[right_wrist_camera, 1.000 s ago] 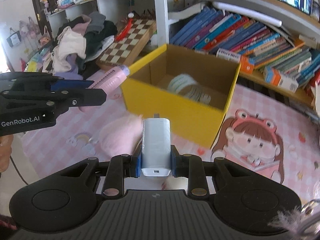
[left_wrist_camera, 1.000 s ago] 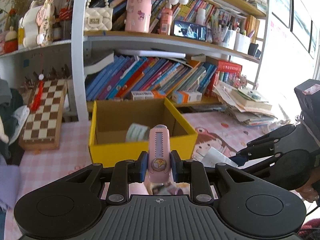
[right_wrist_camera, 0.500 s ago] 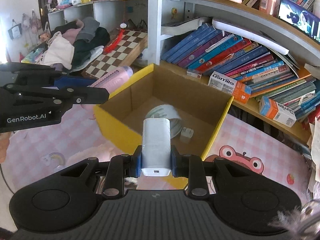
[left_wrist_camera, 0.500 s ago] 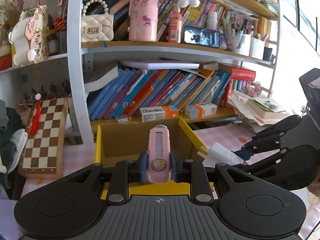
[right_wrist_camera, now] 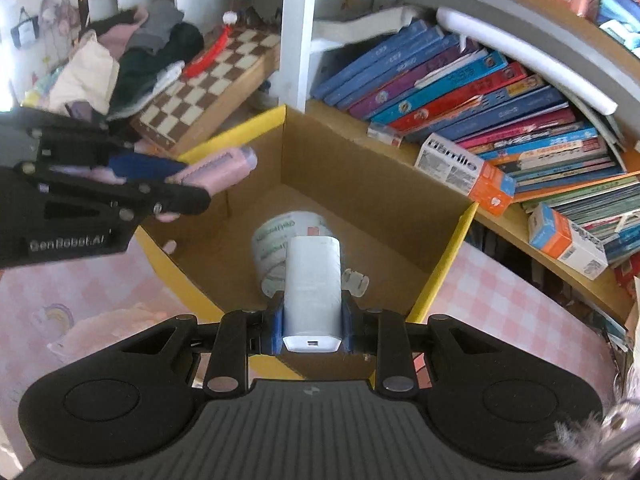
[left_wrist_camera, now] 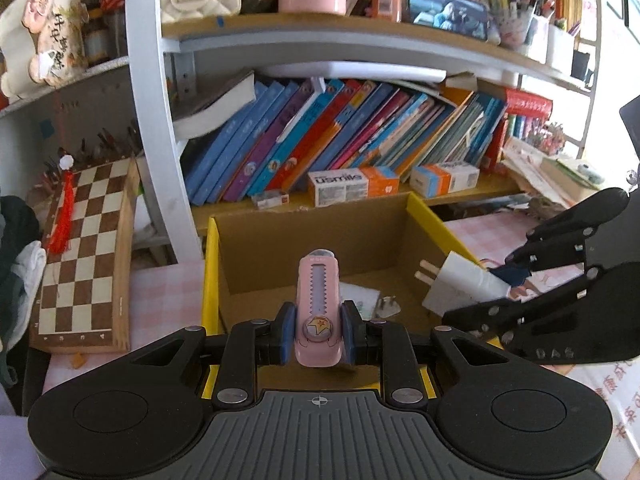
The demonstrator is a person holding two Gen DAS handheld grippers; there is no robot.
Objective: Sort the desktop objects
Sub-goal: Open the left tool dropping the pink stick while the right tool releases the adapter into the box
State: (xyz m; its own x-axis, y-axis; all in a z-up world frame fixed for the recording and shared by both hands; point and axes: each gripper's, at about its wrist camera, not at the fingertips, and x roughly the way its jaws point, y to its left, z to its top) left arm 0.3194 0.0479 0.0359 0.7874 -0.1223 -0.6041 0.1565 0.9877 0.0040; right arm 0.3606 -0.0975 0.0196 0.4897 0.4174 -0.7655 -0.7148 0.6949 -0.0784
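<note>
Here we hold both items over the box, ready to drop them in.

Our left gripper (left_wrist_camera: 318, 338) is clamped on the pink cutter (left_wrist_camera: 319, 304) above the box (left_wrist_camera: 211, 280); our right gripper (right_wrist_camera: 312, 330) pinches the white charger (right_wrist_camera: 313, 284) over the tape roll (right_wrist_camera: 276, 236) inside. Next, we judge, comes opening the jaws, clear of each other.

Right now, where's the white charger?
In both views the white charger is clamped in the right gripper, over the open yellow box, above the tape roll.

pink cutter (left_wrist_camera: 319, 304), white charger (right_wrist_camera: 312, 288), yellow box (right_wrist_camera: 236, 132), brown-white checkered chessboard (left_wrist_camera: 82, 248).
</note>
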